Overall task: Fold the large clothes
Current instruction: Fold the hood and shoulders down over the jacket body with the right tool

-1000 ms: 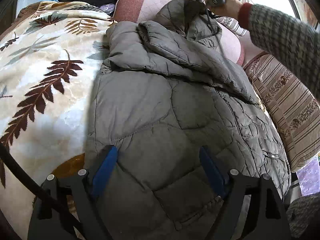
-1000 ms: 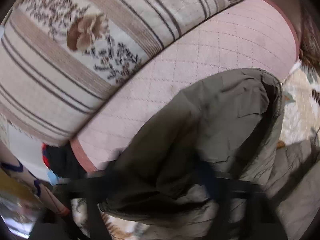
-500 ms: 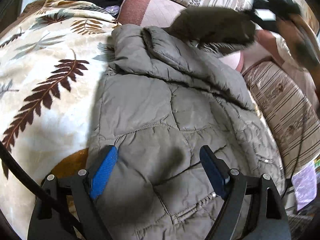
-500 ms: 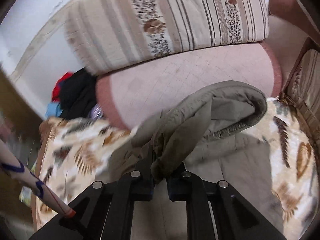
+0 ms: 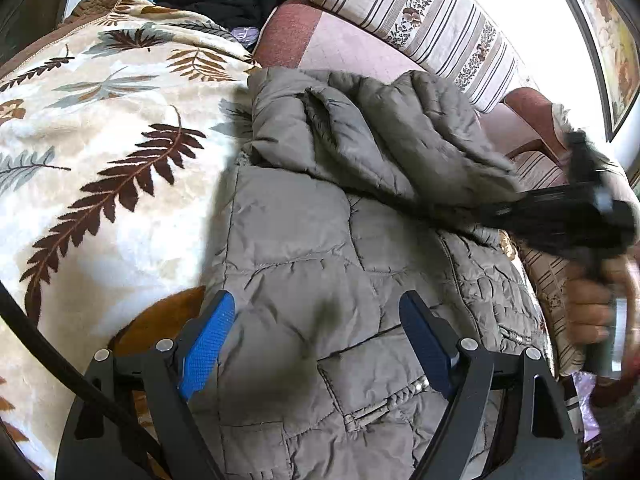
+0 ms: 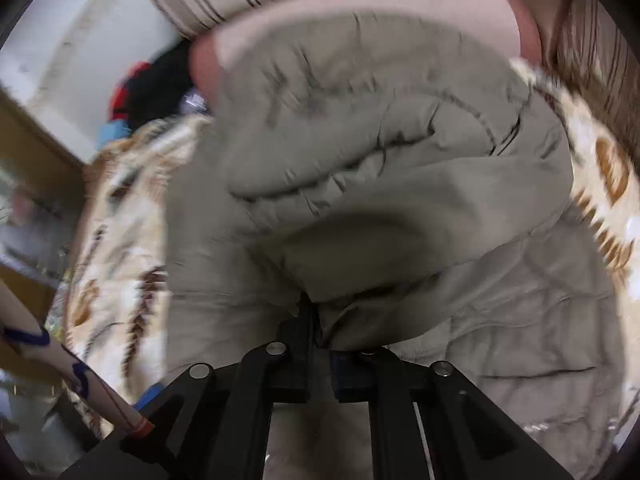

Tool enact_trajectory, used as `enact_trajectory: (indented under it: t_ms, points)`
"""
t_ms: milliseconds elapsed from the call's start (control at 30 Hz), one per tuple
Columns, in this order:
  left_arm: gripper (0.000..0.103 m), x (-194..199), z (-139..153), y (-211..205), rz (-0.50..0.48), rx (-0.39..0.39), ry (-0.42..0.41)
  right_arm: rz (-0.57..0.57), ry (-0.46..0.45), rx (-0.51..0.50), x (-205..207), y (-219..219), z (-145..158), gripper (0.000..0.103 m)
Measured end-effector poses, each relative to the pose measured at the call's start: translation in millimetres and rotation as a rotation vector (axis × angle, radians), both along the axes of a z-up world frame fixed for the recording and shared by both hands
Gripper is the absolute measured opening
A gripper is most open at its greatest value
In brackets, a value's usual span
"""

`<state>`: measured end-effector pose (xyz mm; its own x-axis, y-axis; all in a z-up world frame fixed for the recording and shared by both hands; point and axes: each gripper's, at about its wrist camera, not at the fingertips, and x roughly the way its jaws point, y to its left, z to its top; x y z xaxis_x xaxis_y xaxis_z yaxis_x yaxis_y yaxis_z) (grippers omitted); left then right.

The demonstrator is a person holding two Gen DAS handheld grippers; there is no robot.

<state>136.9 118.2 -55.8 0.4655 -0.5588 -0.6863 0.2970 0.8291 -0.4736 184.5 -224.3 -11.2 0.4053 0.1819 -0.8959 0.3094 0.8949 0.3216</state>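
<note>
One wide blanket (image 5: 100, 160) covered the bed, and the grey coat (image 5: 320, 248) lay spread on it, its top against the pink cushion (image 5: 328, 44). The sleeve (image 5: 420, 140) was draped across the coat's chest. The right gripper (image 6: 320, 336) had its jaws pressed together, pinching the sleeve's end. The left gripper (image 5: 316, 336) hovered over the hem, jaws spread, holding nothing. A good fold probably called for laying the sleeve flat and straight before release, with the left steadying the body.

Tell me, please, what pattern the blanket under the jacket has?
The blanket is cream with brown and grey fern leaves, clearest in the left wrist view.
</note>
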Motion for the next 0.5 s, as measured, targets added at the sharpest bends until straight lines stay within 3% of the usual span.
enact_trajectory:
  t_ms: [167,333,433,500]
  points:
    - [0.083,5,-3,-1,-0.004,0.005,0.007,-0.025,0.063,-0.052,33,6,-53,0.005]
    - [0.083,11,-8,-2,-0.002,0.001,0.030,-0.003,0.046,-0.070,31,6,-55,0.006]
    - [0.083,9,-8,-1,-0.001,0.003,0.029,0.053,0.026,-0.046,12,4,-36,0.023]
    - [0.083,8,-8,-2,-0.002,0.007,0.028,0.078,-0.008,-0.060,-5,2,-17,0.045]
